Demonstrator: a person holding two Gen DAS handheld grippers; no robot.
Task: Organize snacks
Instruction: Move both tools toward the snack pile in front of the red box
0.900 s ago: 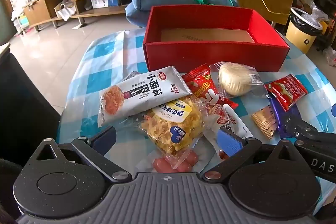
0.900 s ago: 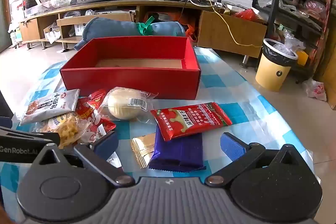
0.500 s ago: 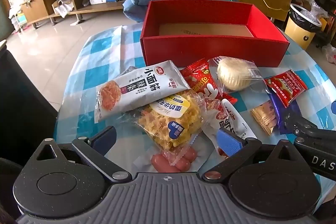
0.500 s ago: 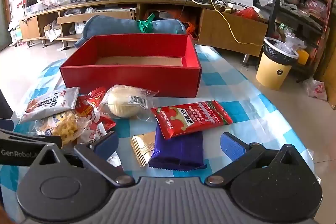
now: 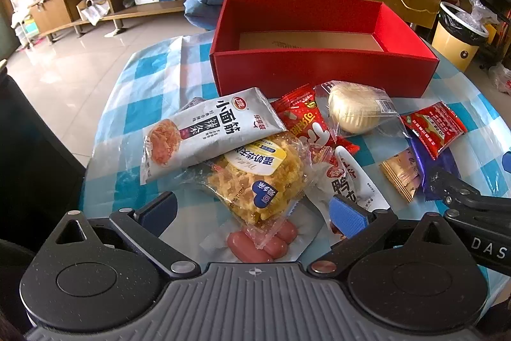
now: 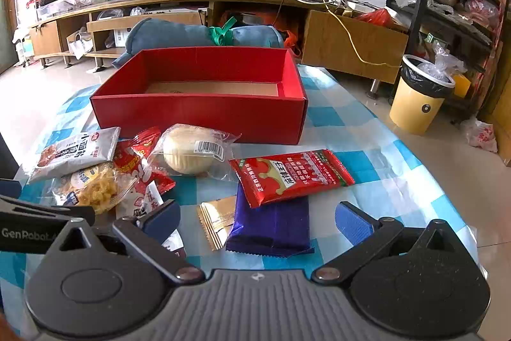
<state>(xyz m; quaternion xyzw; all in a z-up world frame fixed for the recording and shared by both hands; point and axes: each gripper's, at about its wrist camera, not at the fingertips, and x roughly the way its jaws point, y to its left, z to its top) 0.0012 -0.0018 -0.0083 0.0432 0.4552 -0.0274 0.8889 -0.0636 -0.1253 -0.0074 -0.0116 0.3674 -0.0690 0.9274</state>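
Waffle pack (image 5: 255,178) between the wide-open left tool's (image 5: 254,211) fingers, untouched

Sealed snack packets (image 5: 255,155) lie flat and overlapping on the checked cloth before an open, bare red box (image 5: 319,72).

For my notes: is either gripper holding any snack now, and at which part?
Nothing is held. The left gripper and right gripper are both open above the snacks.
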